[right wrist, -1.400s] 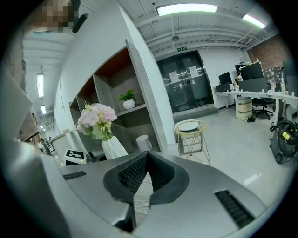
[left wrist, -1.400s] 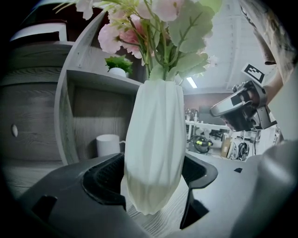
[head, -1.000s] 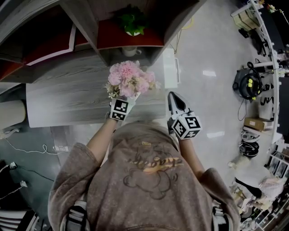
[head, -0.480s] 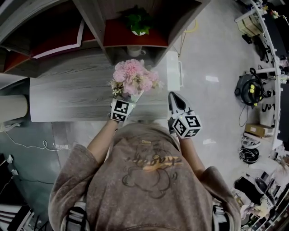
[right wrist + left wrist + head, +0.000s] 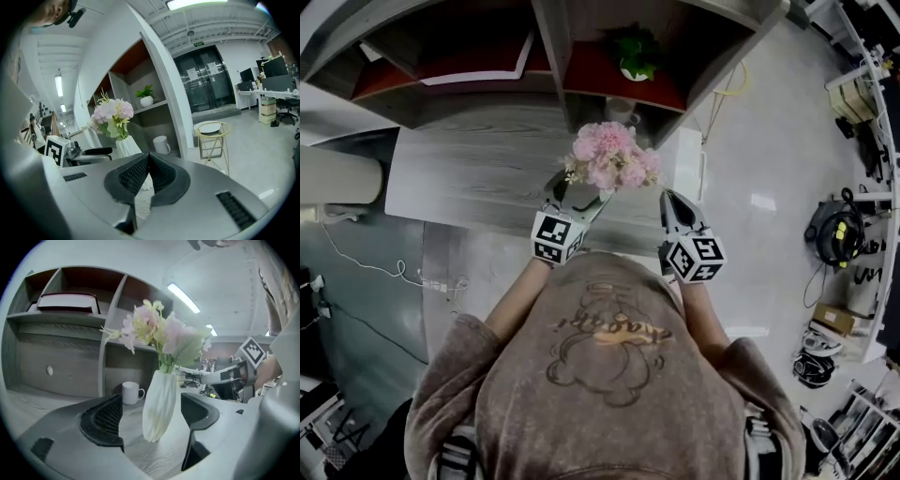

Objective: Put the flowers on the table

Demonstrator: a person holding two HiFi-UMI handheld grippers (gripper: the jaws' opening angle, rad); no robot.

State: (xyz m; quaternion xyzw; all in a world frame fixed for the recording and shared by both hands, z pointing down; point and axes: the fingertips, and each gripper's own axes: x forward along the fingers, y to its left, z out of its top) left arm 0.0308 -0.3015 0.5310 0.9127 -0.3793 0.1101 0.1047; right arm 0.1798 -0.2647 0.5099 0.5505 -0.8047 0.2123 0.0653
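A bunch of pink flowers (image 5: 610,156) stands in a white ribbed vase (image 5: 159,405) on the grey wooden table (image 5: 469,180), near its front edge below the shelf unit. My left gripper (image 5: 576,194) is open. Its jaws stand on either side of the vase with a gap on both sides. In the left gripper view the vase's base rests on the table top (image 5: 157,456). My right gripper (image 5: 674,210) is shut and holds nothing, just to the right of the vase. The right gripper view shows the flowers (image 5: 111,112) to the left, beyond its gripper (image 5: 148,174).
A white mug (image 5: 131,392) sits on the table just behind the vase. Above it are shelf compartments with a potted green plant (image 5: 635,54) and a flat white item (image 5: 473,72). A wire-framed stool (image 5: 212,136) stands on the floor at the right.
My left gripper was shut on the vase and lifting it; now the jaws have opened and the vase stands on the table. The right gripper stayed shut beside it.
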